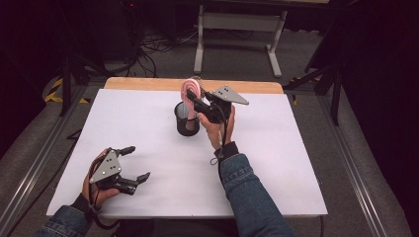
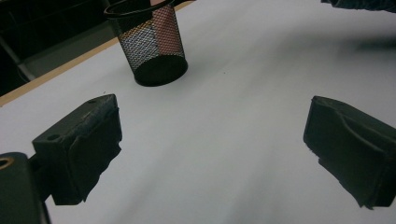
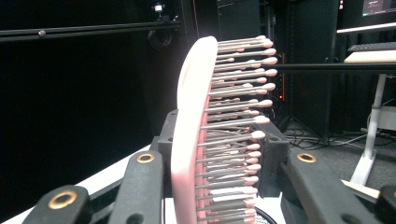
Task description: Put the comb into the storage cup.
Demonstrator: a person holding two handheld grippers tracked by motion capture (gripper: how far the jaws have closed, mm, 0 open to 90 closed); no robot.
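Pink pin-bristled hairbrush [image 3: 205, 135] upright between right tongs [image 3: 219, 154].

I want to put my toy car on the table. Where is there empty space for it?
Lots of room. The white table is bare between the mesh cup and the left tongs, and all along the right side past the sleeve. It's crowded only at the far middle, where the right tongs hold a pink hairbrush over the cup.

The hairbrush [image 3: 194, 140] is pale pink with grey pink-tipped bristles. The mesh cup [image 1: 187, 120] is black wire netting. The surface [image 1: 148, 118] is white with a tan wood edge. Black jaws; blue denim sleeves [image 1: 252, 192].
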